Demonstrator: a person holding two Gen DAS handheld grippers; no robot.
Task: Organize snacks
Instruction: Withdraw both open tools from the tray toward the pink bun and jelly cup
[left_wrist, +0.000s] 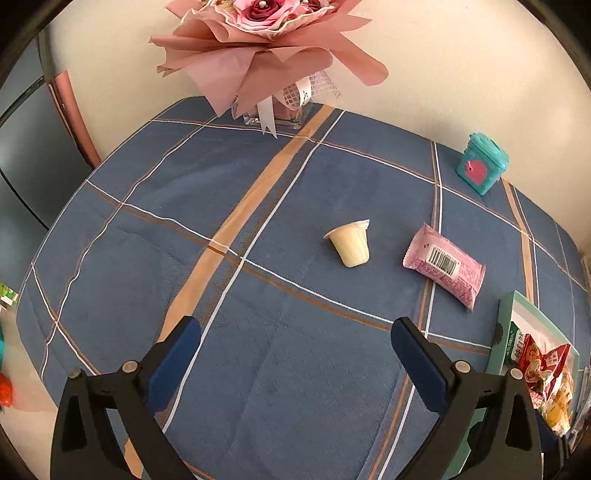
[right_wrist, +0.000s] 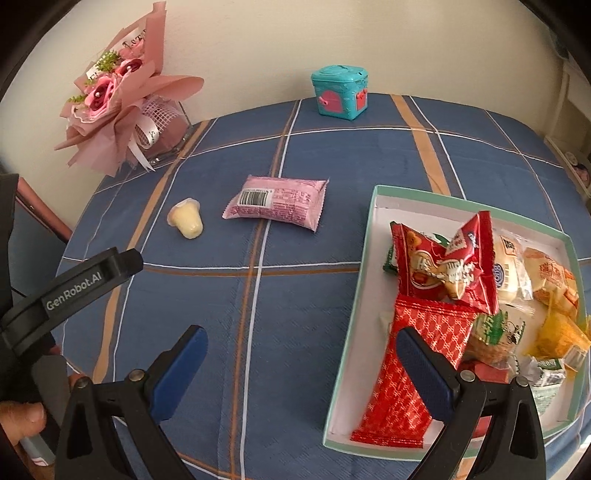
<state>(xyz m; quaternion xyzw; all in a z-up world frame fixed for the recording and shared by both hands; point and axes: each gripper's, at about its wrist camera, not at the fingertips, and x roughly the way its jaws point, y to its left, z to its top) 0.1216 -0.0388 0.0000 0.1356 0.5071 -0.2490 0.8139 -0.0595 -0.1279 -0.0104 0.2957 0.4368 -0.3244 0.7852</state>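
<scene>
A matt woven cloth (right_wrist: 295, 295) with a fine ribbed weave covers the table. Ahead of the left hand-held gripper (left_wrist: 295, 347), the jelly cup (left_wrist: 350, 243) is smooth translucent plastic, and the pink packet (left_wrist: 445, 266) beside it is crinkled film with a dull sheen. Right of the right hand-held gripper (right_wrist: 301, 354), glossy foil wrappers (right_wrist: 447, 266) fill a smooth cardboard box (right_wrist: 364, 258). The gripper fingers (right_wrist: 181, 369) carry stippled blue rubbery pads on matt black plastic.
</scene>
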